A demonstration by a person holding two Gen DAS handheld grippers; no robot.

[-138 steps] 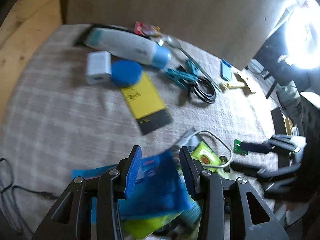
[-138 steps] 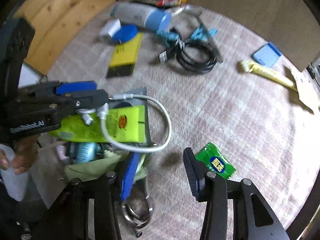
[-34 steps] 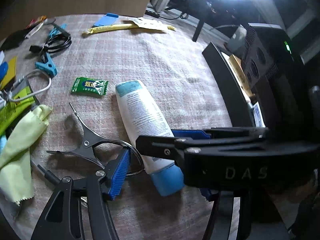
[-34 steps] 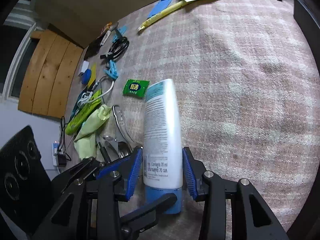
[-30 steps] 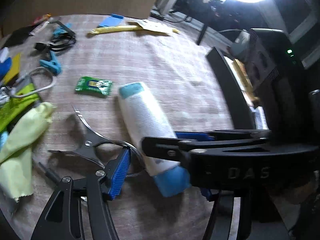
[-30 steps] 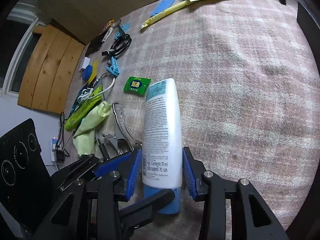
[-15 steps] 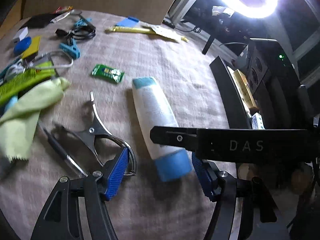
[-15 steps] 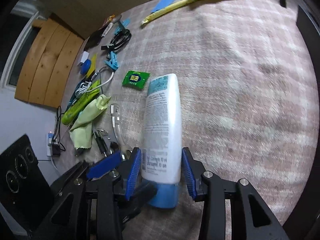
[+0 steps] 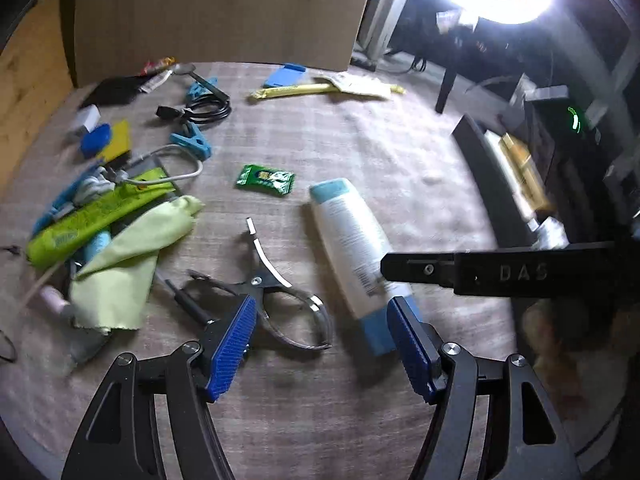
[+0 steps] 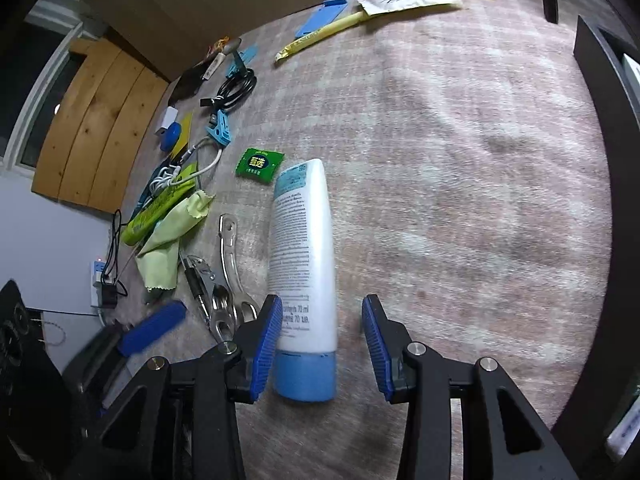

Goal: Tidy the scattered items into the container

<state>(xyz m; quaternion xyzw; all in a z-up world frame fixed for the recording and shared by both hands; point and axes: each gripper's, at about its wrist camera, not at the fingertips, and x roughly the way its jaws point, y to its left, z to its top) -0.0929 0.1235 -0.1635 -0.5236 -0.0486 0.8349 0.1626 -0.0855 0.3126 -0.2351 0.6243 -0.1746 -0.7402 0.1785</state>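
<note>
Checked cloth table (image 9: 360,128), cardboard box (image 9: 216,12) standing at its far edge. Your right gripper (image 10: 318,344) sits around the white tube (image 10: 304,256) near its blue cap — left pad just beside the tube, right pad clearly apart, so it's released, tube lying flat. Your left gripper (image 9: 320,340) has just been opening — jaws wide, nothing clamped, metal clip (image 9: 276,292) on the cloth below them. Green sachet (image 9: 265,179) near the tube's far end; yellow cloth (image 9: 132,256) well left.
</note>
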